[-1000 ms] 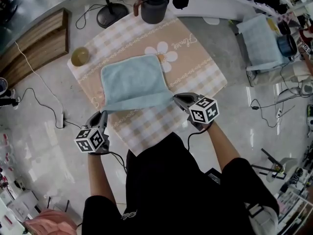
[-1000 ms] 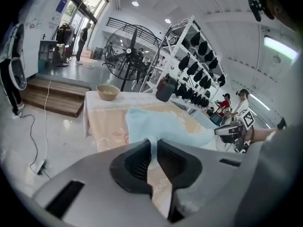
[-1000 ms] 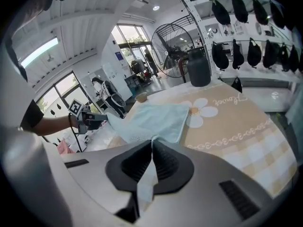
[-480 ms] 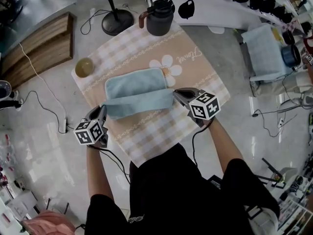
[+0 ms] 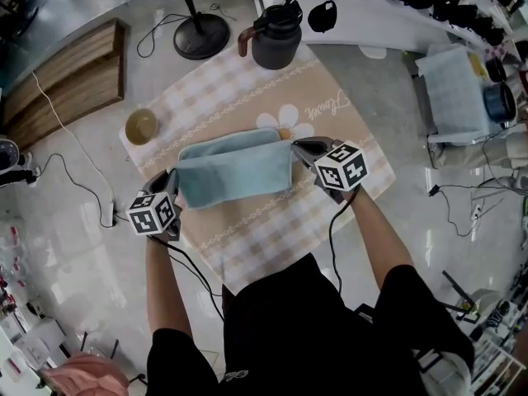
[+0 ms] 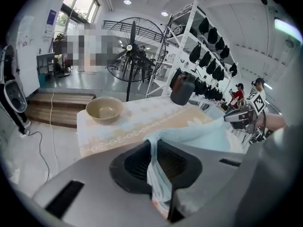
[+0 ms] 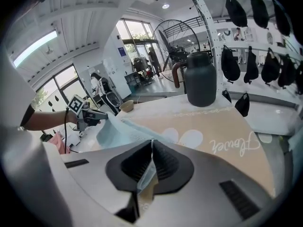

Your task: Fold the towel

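Snugly inside both claws (image 5: 171, 179) (image 5: 296, 145), towel (image 5: 235, 170) corners

Two grippers: one left gripper (image 5: 172, 176), one right gripper (image 5: 296, 145). One light-blue towel (image 5: 235, 176) on one checked mat (image 5: 338, 200). One tan bowl (image 5: 141, 125) at the mat's left corner, one dark jug (image 5: 275, 38) at its far corner.

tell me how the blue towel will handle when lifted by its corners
Likely floppy: the towel drapes between the left gripper and right gripper. Probably light, since thin pinched corners carry it. Its fuzzy surface should grip rather than slip.
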Available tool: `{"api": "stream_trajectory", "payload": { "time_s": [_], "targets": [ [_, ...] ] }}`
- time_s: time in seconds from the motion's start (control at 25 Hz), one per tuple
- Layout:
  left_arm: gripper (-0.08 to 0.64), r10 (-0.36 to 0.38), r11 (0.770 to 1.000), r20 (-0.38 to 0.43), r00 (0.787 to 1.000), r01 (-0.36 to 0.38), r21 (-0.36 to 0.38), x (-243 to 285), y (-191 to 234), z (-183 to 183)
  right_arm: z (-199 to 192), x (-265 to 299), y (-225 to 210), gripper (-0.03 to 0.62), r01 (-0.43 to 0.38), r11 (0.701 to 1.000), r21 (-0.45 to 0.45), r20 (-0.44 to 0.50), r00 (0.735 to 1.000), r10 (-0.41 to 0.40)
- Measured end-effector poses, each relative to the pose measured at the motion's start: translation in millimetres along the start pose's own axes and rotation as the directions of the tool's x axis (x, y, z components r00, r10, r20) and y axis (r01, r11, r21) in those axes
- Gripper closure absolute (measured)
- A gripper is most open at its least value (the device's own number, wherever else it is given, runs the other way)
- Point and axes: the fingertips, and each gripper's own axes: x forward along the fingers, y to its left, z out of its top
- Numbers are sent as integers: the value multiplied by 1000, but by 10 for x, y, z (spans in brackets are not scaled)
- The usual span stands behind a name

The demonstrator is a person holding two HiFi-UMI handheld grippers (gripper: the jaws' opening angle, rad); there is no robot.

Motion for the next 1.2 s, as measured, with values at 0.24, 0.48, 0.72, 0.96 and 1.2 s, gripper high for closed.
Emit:
{"api": "stream_trajectory", "payload": {
  "time_s": [0.24, 0.48, 0.72, 0.96, 1.2],
  "targets": [
    [517, 21, 999, -42, 999, -22, -23, 273, 77, 50, 83, 247, -290, 580, -5, 1000, -7, -35, 999, 5],
    [516, 47, 998, -65, 997, -50, -43, 441, 175, 42, 108, 466, -401, 580, -8, 1000, -4, -51, 999, 8],
    [515, 64, 993, -51, 997, -68, -92, 443, 228, -11, 50, 571, -439, 578, 0, 1000, -3, -65, 998, 0],
    [336, 88, 988, 63, 994, -79, -134, 278, 177, 154, 104, 534, -455, 519, 35, 998, -47, -34, 999, -37],
    [336, 66, 996, 76, 995, -61, -68, -44, -249, -51, 48, 375, -155, 388, -12, 978, -206, 2, 1000, 12]
  ]
}}
